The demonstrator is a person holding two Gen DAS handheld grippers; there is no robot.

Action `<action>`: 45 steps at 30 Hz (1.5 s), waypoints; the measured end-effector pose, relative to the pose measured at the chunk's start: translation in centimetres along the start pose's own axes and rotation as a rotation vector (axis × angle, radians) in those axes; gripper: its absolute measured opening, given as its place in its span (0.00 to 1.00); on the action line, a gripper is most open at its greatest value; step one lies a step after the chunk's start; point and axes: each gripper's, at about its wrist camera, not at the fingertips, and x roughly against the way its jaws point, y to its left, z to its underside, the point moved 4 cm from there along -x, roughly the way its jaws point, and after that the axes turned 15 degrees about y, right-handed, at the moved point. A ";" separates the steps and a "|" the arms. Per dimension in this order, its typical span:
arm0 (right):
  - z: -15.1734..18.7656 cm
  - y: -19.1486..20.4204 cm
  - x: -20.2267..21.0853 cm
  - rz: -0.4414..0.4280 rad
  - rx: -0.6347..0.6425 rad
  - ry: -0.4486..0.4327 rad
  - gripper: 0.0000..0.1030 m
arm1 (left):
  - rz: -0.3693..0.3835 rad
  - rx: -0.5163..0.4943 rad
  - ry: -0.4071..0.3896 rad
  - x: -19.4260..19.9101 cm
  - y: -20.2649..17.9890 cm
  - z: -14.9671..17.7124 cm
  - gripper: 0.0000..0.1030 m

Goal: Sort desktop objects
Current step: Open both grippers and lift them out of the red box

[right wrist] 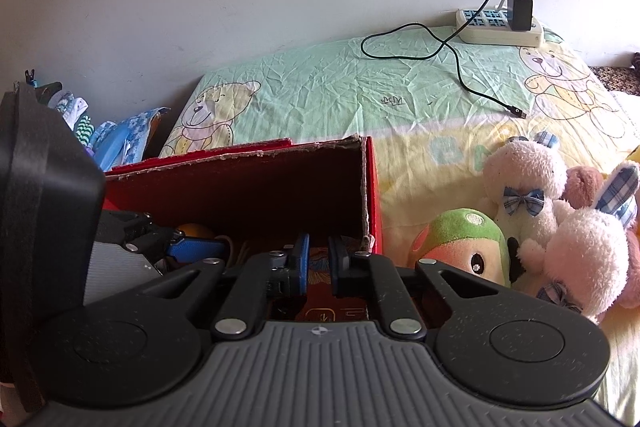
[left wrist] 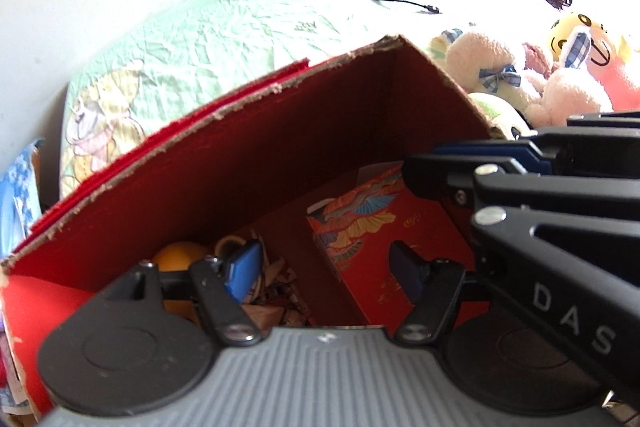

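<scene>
Hovering over the red cardboard box (left wrist: 224,163), the left gripper (left wrist: 324,273) has its jaws wide apart and empty. Beneath them sit a red patterned packet (left wrist: 400,227), wooden pieces (left wrist: 272,291) and an orange ball (left wrist: 176,255). The right gripper (right wrist: 319,263) (jaws slightly apart, holding nothing) points into the same box. Beyond lie plush toys (right wrist: 560,223), a black cable (right wrist: 460,63) and a power strip (right wrist: 500,27).
</scene>
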 end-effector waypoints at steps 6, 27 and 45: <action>1.0 0.3 1.3 -0.012 0.028 -0.020 0.17 | -0.032 0.026 -0.041 1.5 -0.5 1.1 0.70; 6.9 2.8 9.6 -0.239 0.168 -0.110 0.18 | -0.162 0.229 -0.252 11.6 -5.6 11.1 0.81; 14.4 0.2 8.0 -0.230 0.228 0.045 0.18 | -0.106 0.364 -0.133 6.8 -9.7 17.6 0.77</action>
